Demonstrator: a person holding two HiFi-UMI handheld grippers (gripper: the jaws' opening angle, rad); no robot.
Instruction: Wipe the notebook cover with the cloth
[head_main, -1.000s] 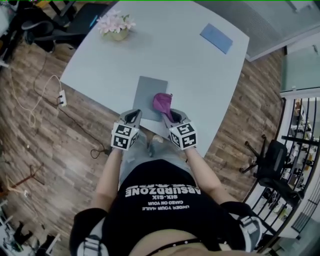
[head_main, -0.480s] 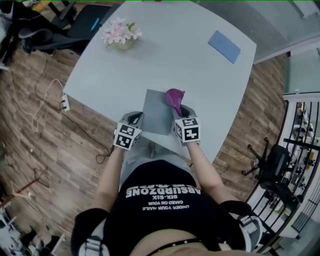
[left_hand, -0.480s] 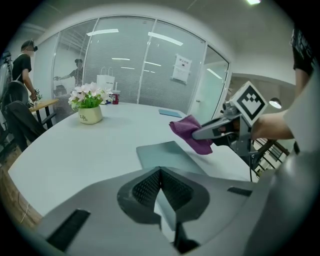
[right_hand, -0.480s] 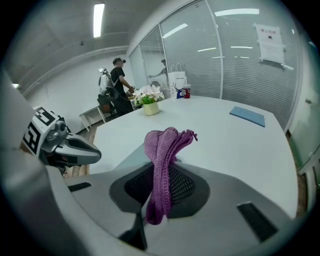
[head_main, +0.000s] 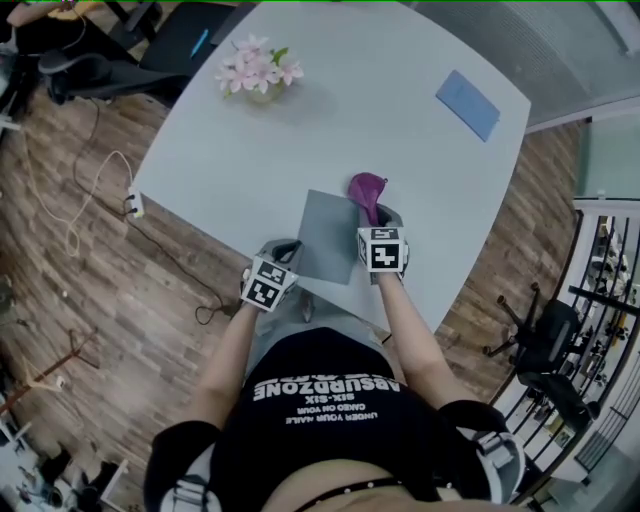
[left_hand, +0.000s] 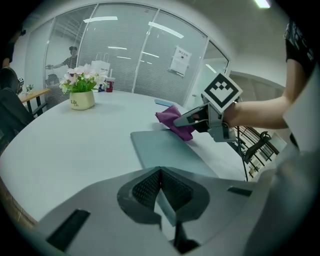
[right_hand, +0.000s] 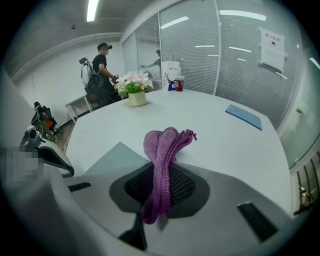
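Grey jaws of the left gripper (head_main: 288, 248) look pinched together on the near left edge of the notebook (head_main: 328, 237), which lies flat near the table's (head_main: 200, 150) front edge; that hold should stay firm. The right gripper (head_main: 377, 212) is clamped on the purple cloth (head_main: 367, 188) at the cover's far right corner. Lower it flat, then sweep evenly leftward. The flower pot (head_main: 258, 70) and blue pad (head_main: 467, 103) sit well apart, blocking nothing.
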